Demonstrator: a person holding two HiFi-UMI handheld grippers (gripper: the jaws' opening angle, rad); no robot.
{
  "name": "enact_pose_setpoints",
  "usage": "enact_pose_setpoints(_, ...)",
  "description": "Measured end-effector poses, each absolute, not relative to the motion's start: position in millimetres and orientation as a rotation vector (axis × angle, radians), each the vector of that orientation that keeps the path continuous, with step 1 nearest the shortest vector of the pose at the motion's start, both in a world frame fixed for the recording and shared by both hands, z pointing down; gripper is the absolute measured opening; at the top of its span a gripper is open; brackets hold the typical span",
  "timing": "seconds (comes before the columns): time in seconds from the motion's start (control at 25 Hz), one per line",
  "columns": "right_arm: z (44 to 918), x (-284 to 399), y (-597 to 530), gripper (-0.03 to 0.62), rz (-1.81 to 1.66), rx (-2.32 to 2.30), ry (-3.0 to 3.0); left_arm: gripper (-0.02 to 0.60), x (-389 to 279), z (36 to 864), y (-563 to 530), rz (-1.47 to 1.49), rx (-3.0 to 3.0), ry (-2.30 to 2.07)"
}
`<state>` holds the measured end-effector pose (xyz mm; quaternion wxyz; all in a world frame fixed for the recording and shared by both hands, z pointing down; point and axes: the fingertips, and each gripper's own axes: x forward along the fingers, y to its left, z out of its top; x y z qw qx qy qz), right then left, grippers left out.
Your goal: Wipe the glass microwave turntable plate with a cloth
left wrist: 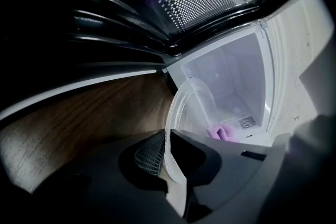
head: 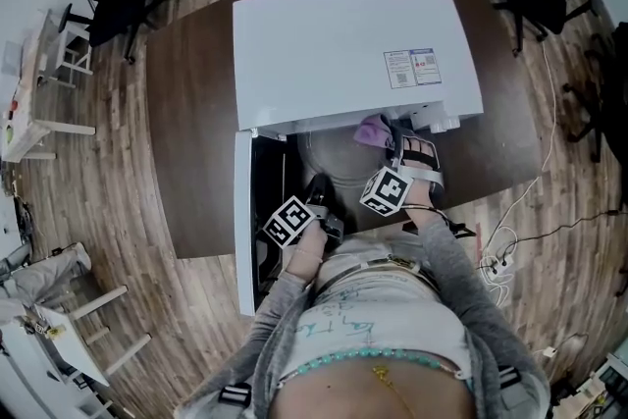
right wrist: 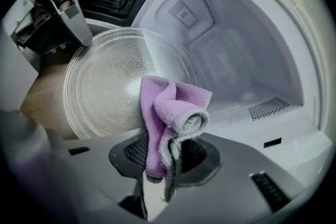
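The glass turntable plate (right wrist: 105, 86) is held tilted on edge at the mouth of the open microwave. It shows edge-on in the left gripper view (left wrist: 189, 107) and as a pale disc in the head view (head: 329, 157). My left gripper (left wrist: 167, 136) is shut on its near rim, and it appears at the top left of the right gripper view (right wrist: 63, 18). My right gripper (right wrist: 165, 152) is shut on a bunched purple cloth (right wrist: 168, 107), which lies over the plate's right part. The cloth also shows in the head view (head: 373, 130) just ahead of the right gripper (head: 392, 144).
The white microwave (head: 353, 44) stands on a dark brown table (head: 196, 113), its door (head: 243, 221) swung open to the left. Its white cavity (right wrist: 236, 60) lies behind the plate. Office chairs stand around, and a power strip with cables (head: 500, 260) lies on the floor at right.
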<state>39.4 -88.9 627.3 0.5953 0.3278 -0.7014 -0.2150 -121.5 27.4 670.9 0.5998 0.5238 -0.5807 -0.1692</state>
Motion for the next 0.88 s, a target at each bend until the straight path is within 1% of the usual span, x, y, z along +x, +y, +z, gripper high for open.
enact_pose_setpoints(0.4, 638.6, 46.3, -64.6, 0.118, -0.492, 0.704, -1.613, 0.028, -122.0, 670.8, 26.8, -0.392, 1.214, -1.349)
enact_pose_setpoints(0.88, 650.4, 34.5, -31.5, 0.118, -0.465, 0.579, -1.643, 0.028, -121.3, 670.5, 27.3, -0.390, 1.216, -1.349)
